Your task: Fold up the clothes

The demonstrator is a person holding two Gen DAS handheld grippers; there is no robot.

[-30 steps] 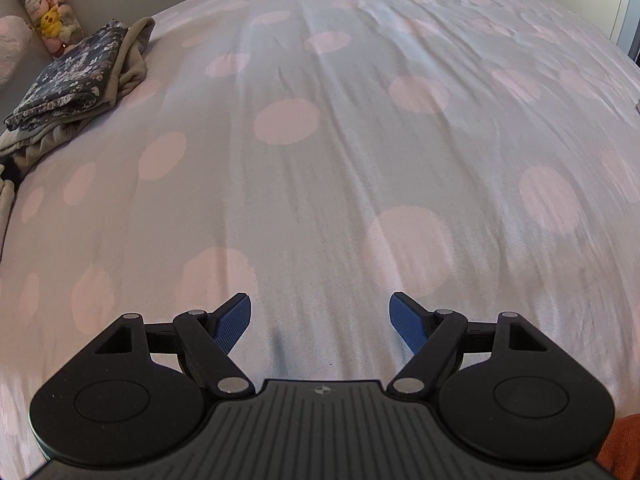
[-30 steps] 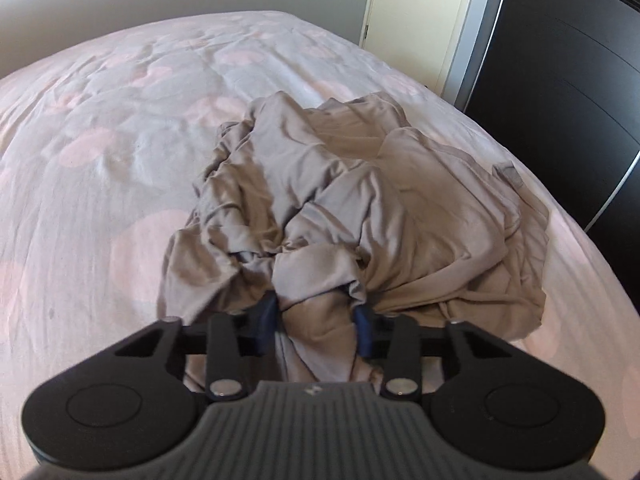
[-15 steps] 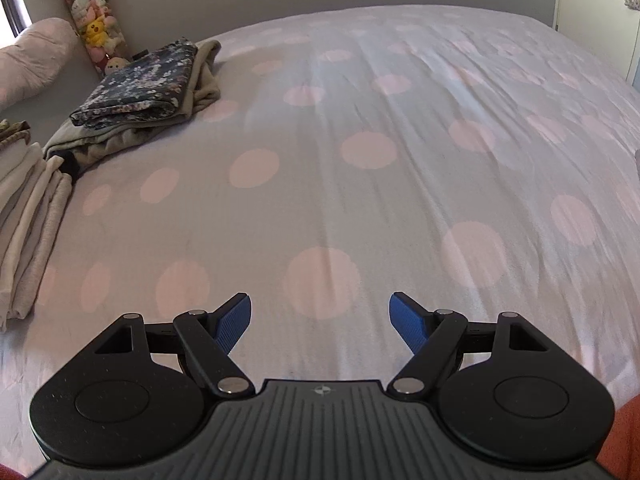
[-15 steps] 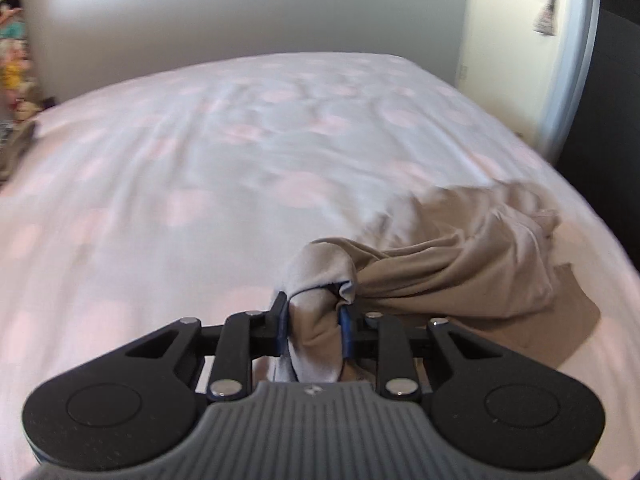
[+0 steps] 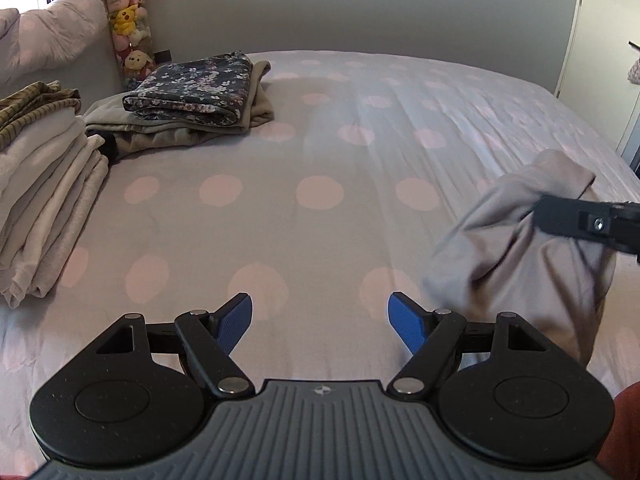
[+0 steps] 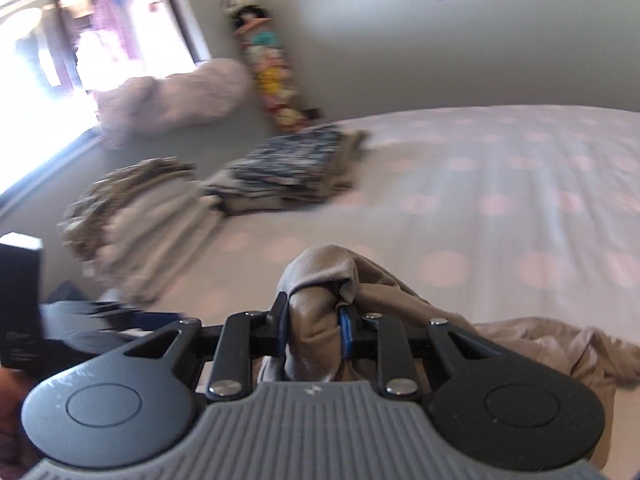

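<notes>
Partly done, by the look of it: two stacks of folded clothes already sit at the bed's far-left side, a cream and striped folded pile [image 5: 44, 196] and a dark floral folded garment on a khaki one [image 5: 192, 92]. Your right tongs [image 6: 314, 336] are clamped on a bunched fold of the crumpled taupe jersey garment [image 5: 516, 248], which hangs over the pink-dotted grey bedspread [image 5: 312, 160], not yet spread or folded. Your left tongs [image 5: 320, 320] gape wide, empty. No containers here; the clear tube of plush toys [image 5: 126, 20] isn't part of the job.
</notes>
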